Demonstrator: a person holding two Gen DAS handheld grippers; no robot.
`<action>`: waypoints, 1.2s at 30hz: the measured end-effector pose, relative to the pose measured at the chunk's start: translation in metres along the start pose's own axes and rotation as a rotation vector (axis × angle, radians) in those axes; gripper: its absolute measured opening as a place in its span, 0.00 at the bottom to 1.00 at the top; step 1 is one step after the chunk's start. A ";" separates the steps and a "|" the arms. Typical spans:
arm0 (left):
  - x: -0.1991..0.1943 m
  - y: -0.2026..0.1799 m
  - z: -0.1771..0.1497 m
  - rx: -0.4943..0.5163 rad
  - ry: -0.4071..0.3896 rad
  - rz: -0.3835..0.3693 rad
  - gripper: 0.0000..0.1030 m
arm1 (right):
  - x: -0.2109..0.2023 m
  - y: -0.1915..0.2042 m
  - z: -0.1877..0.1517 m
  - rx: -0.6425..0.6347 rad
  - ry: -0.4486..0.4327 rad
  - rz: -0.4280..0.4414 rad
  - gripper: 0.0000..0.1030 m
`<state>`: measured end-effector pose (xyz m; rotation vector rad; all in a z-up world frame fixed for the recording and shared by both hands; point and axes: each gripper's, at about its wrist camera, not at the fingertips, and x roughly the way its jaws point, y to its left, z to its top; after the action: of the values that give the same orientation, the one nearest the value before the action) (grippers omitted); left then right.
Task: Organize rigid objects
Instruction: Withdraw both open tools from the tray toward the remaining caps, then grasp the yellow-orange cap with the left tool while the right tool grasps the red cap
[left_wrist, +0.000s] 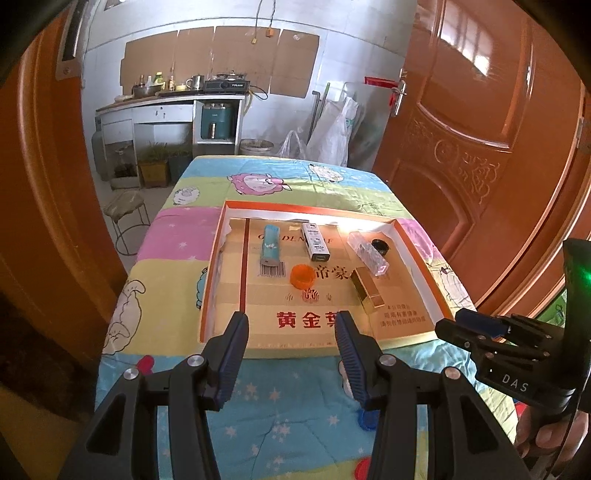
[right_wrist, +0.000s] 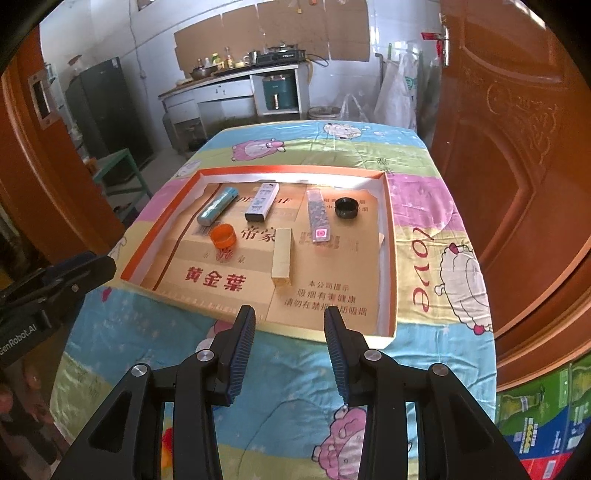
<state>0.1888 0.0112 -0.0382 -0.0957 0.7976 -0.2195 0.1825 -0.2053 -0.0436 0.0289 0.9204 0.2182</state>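
- Tray status: shallow cardboard tray with orange rim (left_wrist: 216, 236) sits on the worktop covered by a cartoon-sheep cloth (left_wrist: 170, 295); six rigid items lie inside it, none touching another.
- Back row, as the left wrist view shows it: teal cylindrical tube (left_wrist: 269, 245), white rectangular box with a dark end (left_wrist: 314, 242), clear faceted plastic case (left_wrist: 367, 253), small black round cap (left_wrist: 379, 244) just beside the case.
- Nearer row: orange round cap (left_wrist: 302, 275) and gold rectangular box (left_wrist: 365, 291), apart from each other.
- Left hand-held gripper (left_wrist: 291, 321): jaws released and empty, hanging above the near edge of the tray.
- Right hand-held gripper (right_wrist: 290, 314): jaws also parted, nothing between them, over the near rim on its own side.
- A blue disc (left_wrist: 367, 421) shows partly on the cloth outside the tray, behind the left finger; what it is I cannot tell.
- Judgement: between placements; the tray looks mostly filled and no item is in hand.
- Next move, if the disc belongs to the set: bring one gripper down over it, close on its edges, and carry it to bare tray floor near the front, clear of the gold box.
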 end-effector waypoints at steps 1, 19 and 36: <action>-0.002 0.000 -0.001 0.002 -0.002 0.002 0.47 | -0.001 0.001 -0.002 0.000 -0.001 0.000 0.39; -0.035 0.002 -0.044 0.022 -0.014 0.043 0.47 | -0.019 0.021 -0.055 0.014 0.022 0.028 0.39; -0.056 0.013 -0.095 0.014 -0.015 0.042 0.47 | -0.014 0.067 -0.106 -0.035 0.064 0.073 0.47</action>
<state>0.0842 0.0364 -0.0671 -0.0673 0.7828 -0.1839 0.0786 -0.1498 -0.0885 0.0231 0.9796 0.3044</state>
